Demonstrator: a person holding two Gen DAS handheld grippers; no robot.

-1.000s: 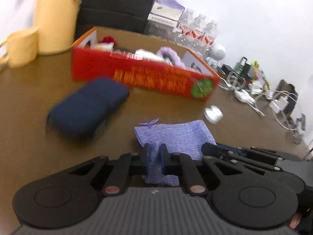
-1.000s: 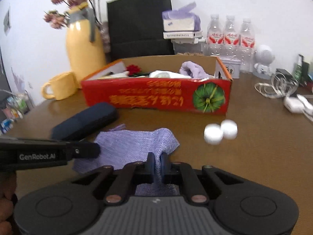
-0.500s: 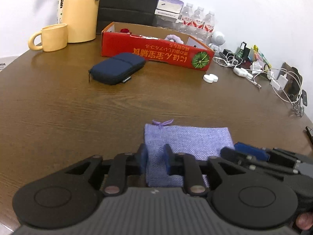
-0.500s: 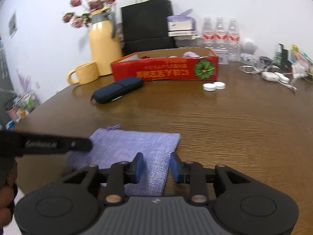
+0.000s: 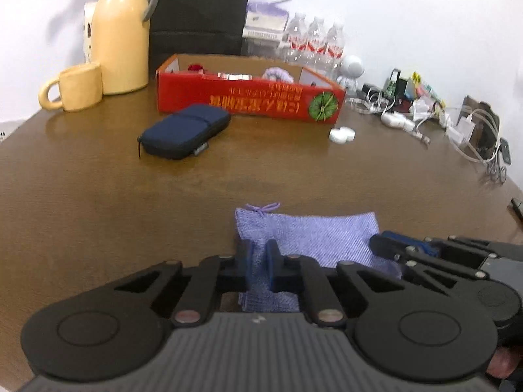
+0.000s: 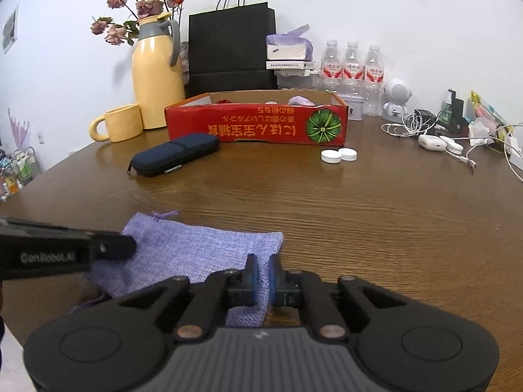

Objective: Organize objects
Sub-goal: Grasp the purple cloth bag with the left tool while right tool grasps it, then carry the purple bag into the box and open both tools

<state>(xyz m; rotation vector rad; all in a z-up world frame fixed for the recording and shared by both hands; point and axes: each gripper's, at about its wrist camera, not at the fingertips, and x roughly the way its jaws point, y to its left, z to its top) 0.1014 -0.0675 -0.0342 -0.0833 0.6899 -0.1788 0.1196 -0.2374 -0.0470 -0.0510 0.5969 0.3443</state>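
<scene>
A purple drawstring pouch [image 5: 307, 232] lies flat on the brown table near its front edge; it also shows in the right wrist view [image 6: 196, 248]. My left gripper [image 5: 260, 266] is shut on the pouch's near left edge. My right gripper [image 6: 261, 279] is shut on the pouch's near right corner. Each gripper shows in the other's view, at the pouch's side. A red cardboard box [image 6: 258, 124] with small items inside stands at the back. A navy zip case [image 6: 173, 158] lies in front of it.
A yellow mug [image 6: 114, 127] and a yellow thermos [image 6: 157, 75] with dried flowers stand at the back left. Two white caps [image 6: 338, 155] lie right of the box. Water bottles [image 6: 351, 65], a black bag [image 6: 232, 49] and cables [image 6: 457, 143] line the back and right.
Both grippers pulled the pouch back from the box towards the front edge. Half a second ago their jaws stood apart; now both are closed on the pouch again.
</scene>
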